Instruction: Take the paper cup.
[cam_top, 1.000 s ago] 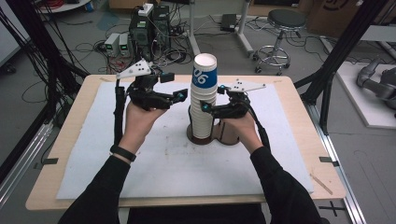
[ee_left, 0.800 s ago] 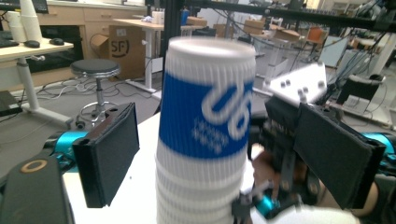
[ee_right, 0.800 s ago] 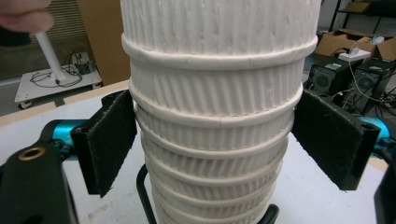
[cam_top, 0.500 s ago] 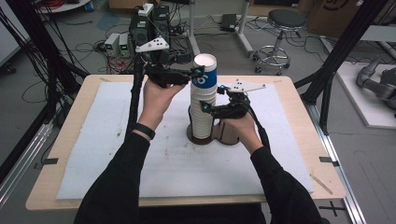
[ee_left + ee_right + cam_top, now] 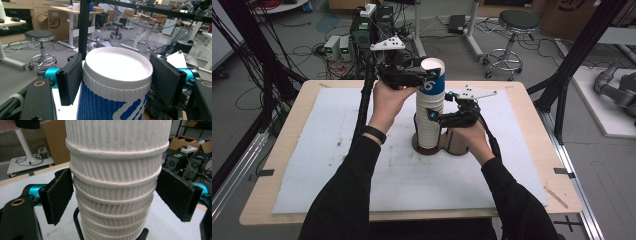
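Jaws of both grippers stand spread around a ribbed white cup stack [image 5: 430, 112], its top cup [image 5: 113, 85] blue-printed.

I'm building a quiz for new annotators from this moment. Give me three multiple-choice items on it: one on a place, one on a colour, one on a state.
1. Where does the left gripper sit?
A. at the top cup of the stack
B. on the table edge
C. on the stool

2. What colour is the top cup's outer wall?
A. red
B. blue with white marks
C. black

3. How do the right gripper's jaws stand?
A. open, on either side of the cup stack
B. shut on a pen
C. shut with nothing between them

Answers: 1 A, its jaws flank the top rim; 2 B, blue shows in the left gripper view; 3 A, gaps show beside both pads.
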Demonstrator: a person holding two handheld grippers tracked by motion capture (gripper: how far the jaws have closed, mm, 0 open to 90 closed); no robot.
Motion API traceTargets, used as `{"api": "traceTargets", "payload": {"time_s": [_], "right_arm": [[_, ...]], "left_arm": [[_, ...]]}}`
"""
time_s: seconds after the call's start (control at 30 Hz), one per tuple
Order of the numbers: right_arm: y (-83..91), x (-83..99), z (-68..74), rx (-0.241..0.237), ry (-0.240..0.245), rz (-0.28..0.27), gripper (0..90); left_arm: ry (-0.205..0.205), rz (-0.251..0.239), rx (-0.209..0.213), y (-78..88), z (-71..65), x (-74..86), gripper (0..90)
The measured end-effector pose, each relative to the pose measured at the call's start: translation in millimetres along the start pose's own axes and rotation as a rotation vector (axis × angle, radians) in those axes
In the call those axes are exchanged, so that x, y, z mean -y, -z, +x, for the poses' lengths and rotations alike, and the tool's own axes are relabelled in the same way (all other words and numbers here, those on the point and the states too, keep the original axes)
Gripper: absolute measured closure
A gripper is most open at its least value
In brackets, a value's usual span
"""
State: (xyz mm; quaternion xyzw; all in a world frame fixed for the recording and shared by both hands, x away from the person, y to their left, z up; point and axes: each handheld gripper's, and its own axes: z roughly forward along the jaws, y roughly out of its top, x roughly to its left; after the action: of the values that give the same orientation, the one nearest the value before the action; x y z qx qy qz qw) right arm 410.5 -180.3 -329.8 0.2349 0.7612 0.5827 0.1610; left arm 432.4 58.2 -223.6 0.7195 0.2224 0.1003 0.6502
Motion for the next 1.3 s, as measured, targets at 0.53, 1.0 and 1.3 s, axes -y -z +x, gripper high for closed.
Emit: {"api": "traceTargets", "payload": {"time_s": [0.53,1.0,1.3], "right_arm": [[0.4,-0.1,2.1,-0.005,0.006,0.009,15.8],[1.1,-0.3,2.1,-0.003,0.003,0.013,15.7],[0.8,-0.3,2.4,-0.008,0.004,0.014,15.6]], "left_arm": [[-0.074,-0.038,-0.016,6.7,-12.1,-17.8,29.8],[-0.125,-0.076,-0.046,15.9,-24.7,-43.7,29.8],[-0.142,-0.096,-0.051,22.2,-31.5,-56.3,29.8]]}}
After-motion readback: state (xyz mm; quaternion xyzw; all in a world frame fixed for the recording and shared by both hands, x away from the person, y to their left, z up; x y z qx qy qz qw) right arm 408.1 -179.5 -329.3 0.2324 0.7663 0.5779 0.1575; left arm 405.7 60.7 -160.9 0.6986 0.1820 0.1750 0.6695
